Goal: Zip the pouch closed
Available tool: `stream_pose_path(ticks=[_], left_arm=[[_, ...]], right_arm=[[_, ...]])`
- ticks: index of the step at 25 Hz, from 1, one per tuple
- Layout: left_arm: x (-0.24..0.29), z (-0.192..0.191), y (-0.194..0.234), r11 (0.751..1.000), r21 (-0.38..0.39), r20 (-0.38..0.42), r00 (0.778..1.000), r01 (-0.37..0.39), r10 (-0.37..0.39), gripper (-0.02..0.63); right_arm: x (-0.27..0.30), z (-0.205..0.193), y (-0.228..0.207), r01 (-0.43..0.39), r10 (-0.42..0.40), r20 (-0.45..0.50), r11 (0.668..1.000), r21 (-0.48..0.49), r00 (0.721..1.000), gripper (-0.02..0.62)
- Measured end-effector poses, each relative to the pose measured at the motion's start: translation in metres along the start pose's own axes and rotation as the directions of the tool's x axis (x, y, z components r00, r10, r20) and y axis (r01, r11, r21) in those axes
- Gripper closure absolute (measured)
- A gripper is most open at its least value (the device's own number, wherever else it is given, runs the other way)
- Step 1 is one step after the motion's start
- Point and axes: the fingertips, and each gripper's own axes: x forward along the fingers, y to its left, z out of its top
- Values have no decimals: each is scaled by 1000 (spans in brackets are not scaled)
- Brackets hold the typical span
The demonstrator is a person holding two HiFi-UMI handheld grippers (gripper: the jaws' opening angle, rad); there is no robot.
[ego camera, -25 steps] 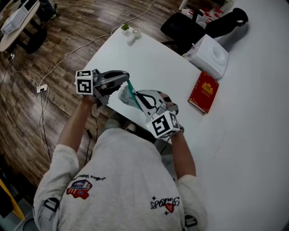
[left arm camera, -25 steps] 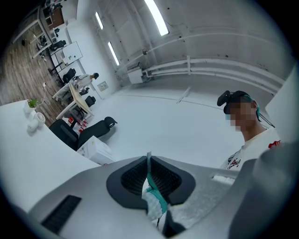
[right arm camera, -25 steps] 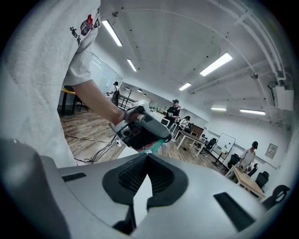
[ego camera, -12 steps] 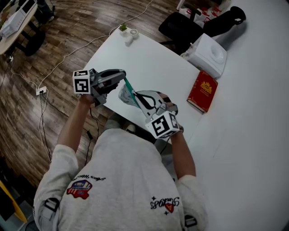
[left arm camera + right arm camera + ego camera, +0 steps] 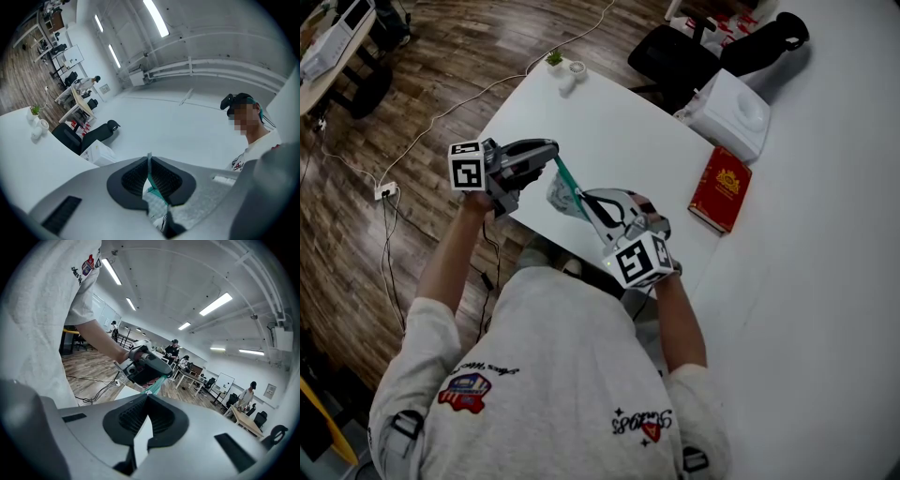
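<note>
Over the near edge of the white table (image 5: 609, 122), a person holds two grippers close together, and a small pouch (image 5: 562, 195) is pulled tight between them

On the left gripper (image 5: 555, 156) the jaws are squeezed shut. In the left gripper view, the left gripper (image 5: 149, 159) has its two black pads (image 5: 133, 178) pressed on a thin green strip (image 5: 152, 186) at the edge of the pouch (image 5: 157, 202). The rest of the pouch, which is pale and soft, bunches up just under the jaws, on the side near the person

On the right gripper (image 5: 589, 201) the jaws are shut too, with no gap at the tips. In the right gripper view, the right gripper (image 5: 147, 397) pinches a white bit of the pouch (image 5: 142, 437) between its pads. I cannot tell if that bit is the zip pull or only cloth. From the tips of these jaws the green strip (image 5: 157, 382) runs straight across to the left gripper (image 5: 147, 366), which faces the right one from close by

From above, the green strip (image 5: 570, 180) makes a short slanted line from one pair of jaws to the other, and the pouch hangs beside it. Both grippers are up in the air, so the pouch is held up by them

Farther back on the table lie a red book (image 5: 722, 187) and a white box (image 5: 733, 112), well apart from the pouch
</note>
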Motion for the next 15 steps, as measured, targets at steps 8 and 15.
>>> stream_pose_path(ticks=[8,15], left_arm=[[-4,3,7,1000,-5,1,1000,-11,11,584],[-5,7,8,1000,-14,23,1000,-12,13,584]], right_arm=[[0,-3,-2,3,-3,-6,1000,6,1000,592],[-5,-6,-1,7,-7,-13,1000,11,1000,592]])
